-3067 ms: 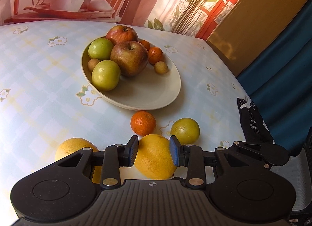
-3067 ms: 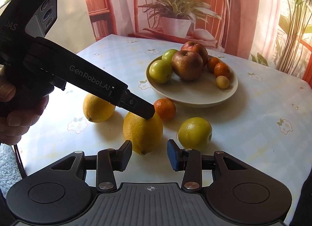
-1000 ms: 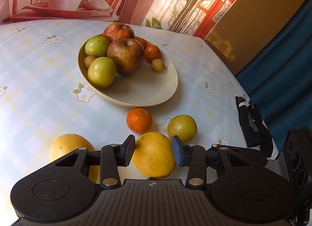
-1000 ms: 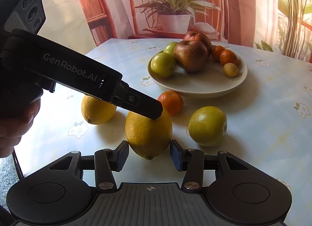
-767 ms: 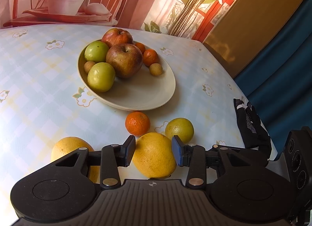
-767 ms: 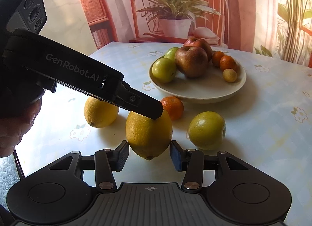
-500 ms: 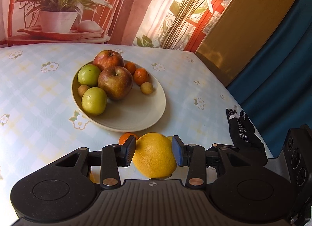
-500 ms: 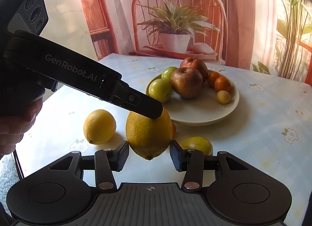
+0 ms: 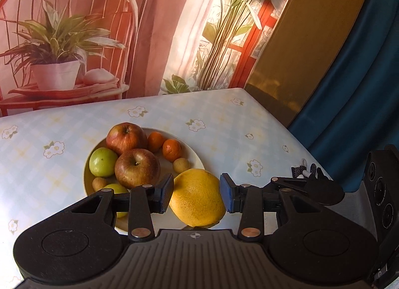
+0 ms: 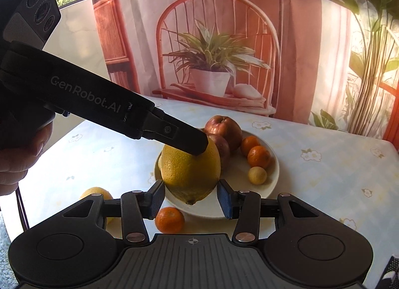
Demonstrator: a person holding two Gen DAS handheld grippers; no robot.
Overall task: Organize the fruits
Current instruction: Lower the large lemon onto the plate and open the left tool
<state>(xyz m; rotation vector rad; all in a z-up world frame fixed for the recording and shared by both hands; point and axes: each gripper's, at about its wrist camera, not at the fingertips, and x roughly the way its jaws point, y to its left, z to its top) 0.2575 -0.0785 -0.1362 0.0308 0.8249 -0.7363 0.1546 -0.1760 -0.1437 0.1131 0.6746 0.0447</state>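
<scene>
Left gripper (image 9: pixel 196 195) carrying a large lemon (image 9: pixel 197 198) above the plate (image 10: pixel 273 176); right gripper (image 10: pixel 190 200) idle behind it.

Left gripper: pads clamped on the lemon's two sides across its width, fruit clear of the desk (image 9: pixel 224 119) and poised over the plate's bare near part, likely the only open spot, since two apples (image 9: pixel 137 171), green fruit (image 9: pixel 103 161), mandarins (image 9: pixel 171 149) and a small yellow fruit (image 9: pixel 181 165) crowd the far half. Right gripper: jaws apart, nothing held; the lemon only seems between them, being farther off. Outward on the desk: a loose mandarin (image 10: pixel 169 219) just before the plate, a second lemon (image 10: pixel 96 193) to the left, both not yet plated.
</scene>
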